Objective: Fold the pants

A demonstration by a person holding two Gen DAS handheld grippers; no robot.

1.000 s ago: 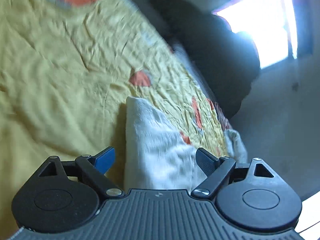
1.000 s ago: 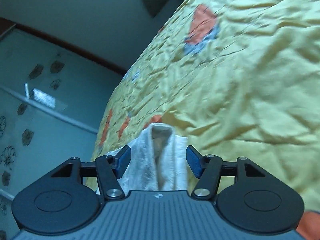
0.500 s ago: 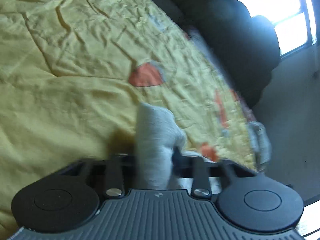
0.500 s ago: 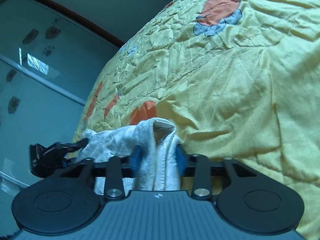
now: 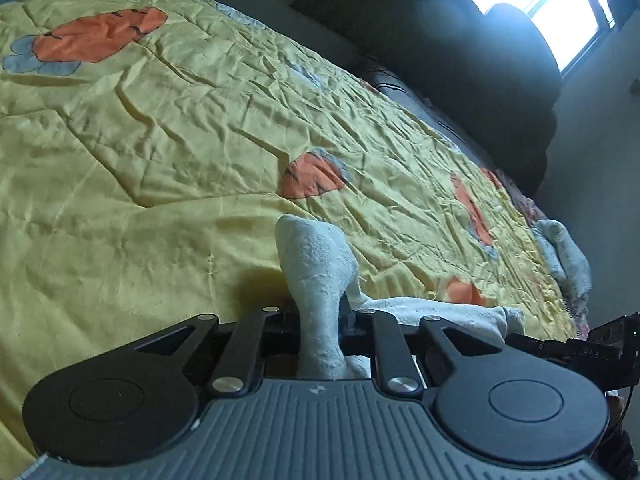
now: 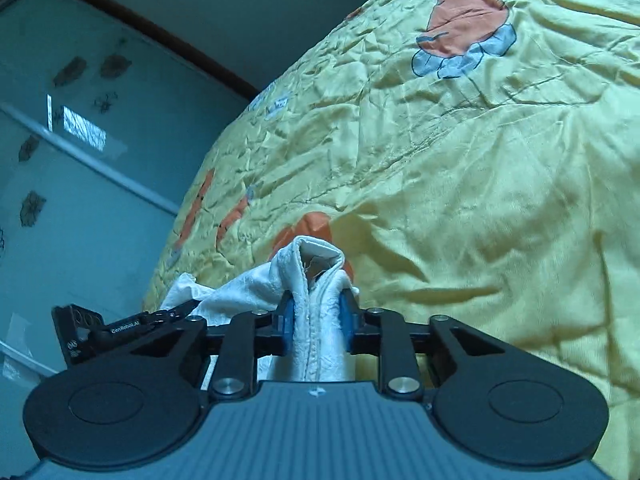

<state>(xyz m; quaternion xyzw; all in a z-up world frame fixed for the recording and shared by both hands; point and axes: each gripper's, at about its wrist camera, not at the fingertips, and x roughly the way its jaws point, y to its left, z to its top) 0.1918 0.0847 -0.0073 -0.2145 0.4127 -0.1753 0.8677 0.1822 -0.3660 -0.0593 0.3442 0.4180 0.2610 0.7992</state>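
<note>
The white textured pants point(image 5: 316, 268) lie on a yellow bedspread point(image 5: 160, 128). My left gripper point(image 5: 320, 316) is shut on a bunched corner of them, which sticks up between the jaws. My right gripper point(image 6: 316, 320) is shut on another corner of the pants point(image 6: 316, 276), a hemmed edge pinched between its blue pads point(image 6: 286, 320). The cloth stretches between the two grippers. The right gripper shows at the right edge of the left wrist view point(image 5: 600, 348), and the left gripper at the left of the right wrist view point(image 6: 120, 328).
The bedspread point(image 6: 480, 160) is crumpled, with orange and blue flower patches point(image 6: 464, 40). Another pale cloth point(image 5: 564, 252) hangs at the bed's right edge. A dark pile point(image 5: 472, 80) sits by a bright window point(image 5: 532, 4). A glass wardrobe door point(image 6: 80, 140) stands beyond the bed.
Both grippers were open around the pants' corners one second ago. They have shut on the cloth and lifted it off the bedspread.
</note>
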